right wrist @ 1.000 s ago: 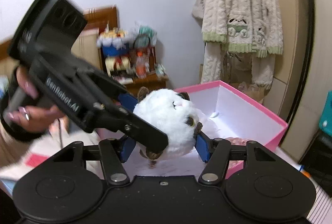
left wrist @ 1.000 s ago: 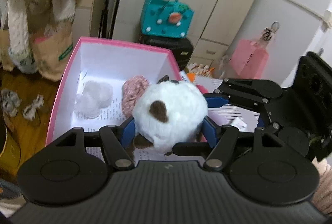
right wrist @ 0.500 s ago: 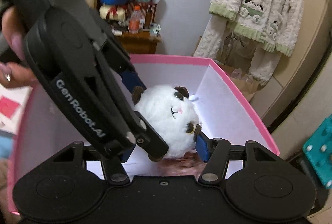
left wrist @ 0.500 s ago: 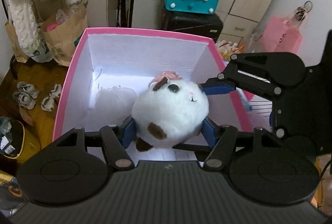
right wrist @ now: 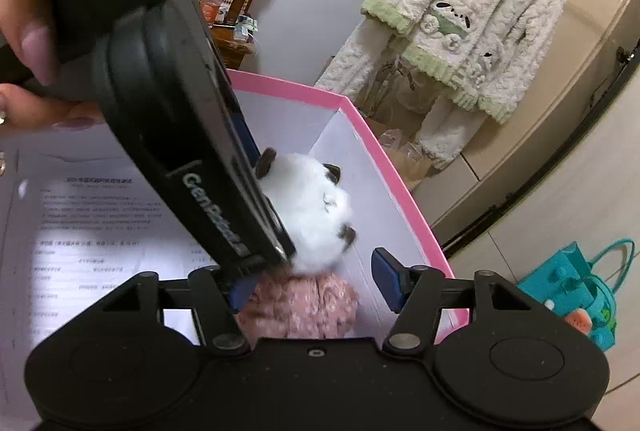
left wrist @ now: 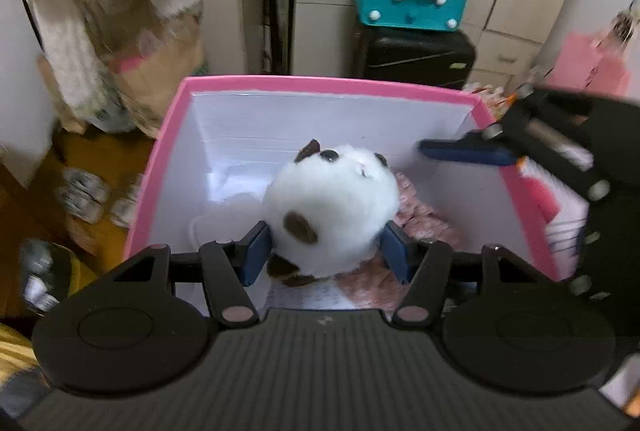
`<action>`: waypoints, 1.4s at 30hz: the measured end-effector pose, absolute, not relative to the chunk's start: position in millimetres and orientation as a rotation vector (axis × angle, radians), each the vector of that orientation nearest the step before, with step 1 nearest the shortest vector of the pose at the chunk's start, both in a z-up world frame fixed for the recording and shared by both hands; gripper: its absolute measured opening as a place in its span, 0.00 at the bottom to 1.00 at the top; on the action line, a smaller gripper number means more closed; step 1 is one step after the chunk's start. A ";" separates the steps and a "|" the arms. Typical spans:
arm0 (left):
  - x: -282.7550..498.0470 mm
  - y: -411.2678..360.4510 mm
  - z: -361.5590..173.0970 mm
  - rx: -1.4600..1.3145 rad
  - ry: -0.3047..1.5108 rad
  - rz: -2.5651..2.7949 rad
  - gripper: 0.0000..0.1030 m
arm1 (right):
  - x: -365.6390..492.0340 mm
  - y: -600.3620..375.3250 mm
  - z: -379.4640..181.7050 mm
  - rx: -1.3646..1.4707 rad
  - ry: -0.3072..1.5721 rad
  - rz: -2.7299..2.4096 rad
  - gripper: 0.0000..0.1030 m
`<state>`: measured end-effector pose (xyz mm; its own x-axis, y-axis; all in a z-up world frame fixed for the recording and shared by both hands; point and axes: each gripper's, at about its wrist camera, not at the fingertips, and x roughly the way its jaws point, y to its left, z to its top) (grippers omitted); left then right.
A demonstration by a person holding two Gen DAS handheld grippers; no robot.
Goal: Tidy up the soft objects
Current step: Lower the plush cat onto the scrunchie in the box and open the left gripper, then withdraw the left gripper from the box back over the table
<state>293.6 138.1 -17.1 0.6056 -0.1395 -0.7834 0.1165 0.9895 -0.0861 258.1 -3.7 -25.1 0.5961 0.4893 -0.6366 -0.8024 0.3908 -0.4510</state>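
Since a second ago, the white plush toy has gone from above the pink box's near rim to down inside it, and the right gripper has let go of it.

From the left wrist view, left to right: the left gripper has its blue fingers pressed on both sides of the plush and closing on it. A pink fuzzy item lies at 4 o'clock of the plush on the box floor. At 2 o'clock, one right finger reaches over the rim.

From the right wrist view, the right fingers stand wide with nothing gripped, above the pink item; the plush sits beyond.
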 end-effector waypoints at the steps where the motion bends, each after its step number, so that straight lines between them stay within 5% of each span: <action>1: 292.0 137.1 -15.1 -0.022 0.913 -0.150 0.59 | 254.4 -9.4 -21.5 -0.789 0.445 0.858 0.64; 27: 134.6 99.7 94.2 0.111 0.803 -0.313 0.71 | 147.2 -121.8 61.9 -0.277 0.609 0.894 0.66; 42: 65.0 27.0 94.6 0.264 0.774 -0.488 0.75 | 92.4 -193.2 57.5 -0.221 0.608 0.768 0.67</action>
